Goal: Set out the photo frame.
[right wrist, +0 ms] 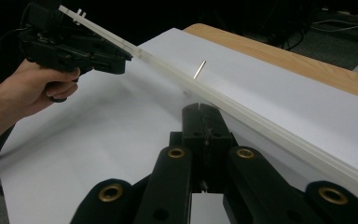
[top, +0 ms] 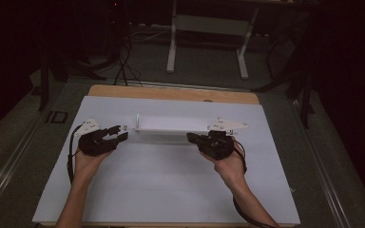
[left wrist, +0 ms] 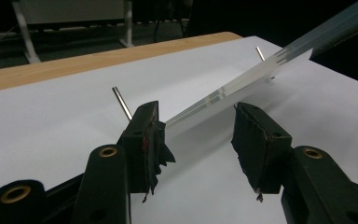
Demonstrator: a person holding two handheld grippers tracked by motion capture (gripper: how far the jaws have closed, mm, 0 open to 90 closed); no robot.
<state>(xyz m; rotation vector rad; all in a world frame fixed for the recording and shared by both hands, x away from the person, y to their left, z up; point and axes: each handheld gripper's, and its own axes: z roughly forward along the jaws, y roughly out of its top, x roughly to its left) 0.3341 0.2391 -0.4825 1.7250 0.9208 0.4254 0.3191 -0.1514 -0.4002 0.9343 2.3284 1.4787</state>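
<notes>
A thin pale plate (top: 171, 124) lies lengthwise across the white sheet, and a metal pin (top: 137, 118) stands at its left end. In the left gripper view the plate (left wrist: 242, 84) shows edge-on, its near end lying between the jaws close to the left pad (left wrist: 147, 135), which does not press on it. Two pins (left wrist: 121, 101) (left wrist: 259, 52) stand beside it. My left gripper (top: 117, 134) (left wrist: 196, 112) is open at the plate's left end. My right gripper (top: 191, 138) (right wrist: 200, 111) is shut with nothing held, its tip just beside the plate's edge (right wrist: 251, 122). The other hand's gripper (right wrist: 74, 46) shows at the plate's far end.
The white sheet (top: 171, 185) covers most of a wooden table, whose bare edge (top: 171, 93) shows at the back. Behind the table, white stand legs (top: 172, 52) and dark cables (top: 123, 66) are on the grey floor. The room around is dark.
</notes>
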